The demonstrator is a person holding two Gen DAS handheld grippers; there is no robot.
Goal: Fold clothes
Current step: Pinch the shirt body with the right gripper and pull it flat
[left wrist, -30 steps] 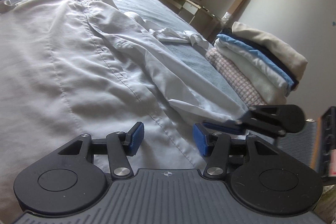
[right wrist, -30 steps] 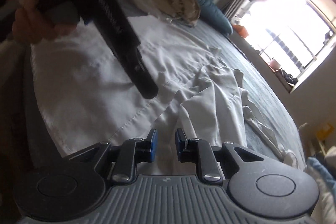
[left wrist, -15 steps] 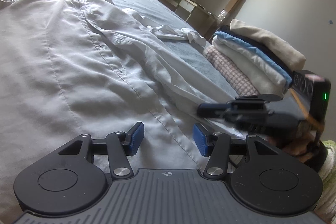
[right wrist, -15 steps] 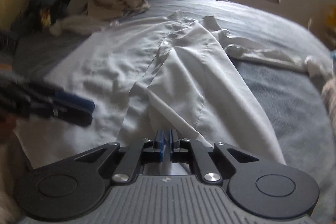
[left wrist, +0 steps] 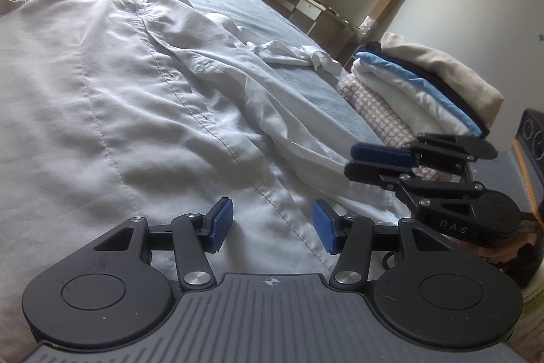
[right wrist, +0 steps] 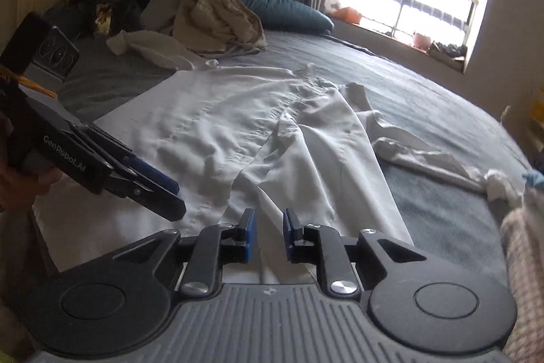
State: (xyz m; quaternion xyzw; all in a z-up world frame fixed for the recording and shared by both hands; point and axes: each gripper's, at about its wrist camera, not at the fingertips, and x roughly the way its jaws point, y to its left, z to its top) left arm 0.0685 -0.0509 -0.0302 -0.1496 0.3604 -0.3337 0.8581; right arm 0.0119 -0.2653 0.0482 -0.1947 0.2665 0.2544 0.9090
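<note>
A white button shirt (left wrist: 136, 91) lies spread on the bed, its front panel folded over in a long ridge (right wrist: 326, 159). One sleeve (right wrist: 435, 159) trails off to the right. My left gripper (left wrist: 272, 227) hovers open over the shirt's lower hem, with nothing pinched between its blue pads. In the right wrist view the left gripper (right wrist: 175, 198) comes in from the left. My right gripper (right wrist: 269, 237) is over the folded panel's lower end. Its jaws are opening and the pads stand apart, clear of the cloth. The left wrist view shows the right gripper (left wrist: 353, 159) beside the hem.
A stack of folded clothes (left wrist: 425, 91) stands on the bed's right side, close behind the right gripper. Unfolded garments (right wrist: 217, 19) and a blue duvet (right wrist: 272, 2) lie near the headboard. A shelf unit (left wrist: 312, 9) stands beyond the bed. A hand (right wrist: 20, 189) holds the left gripper.
The right gripper was shut half a second ago and now has its pads apart. It has lifted slightly and rolled level. The left gripper has stayed in place.
</note>
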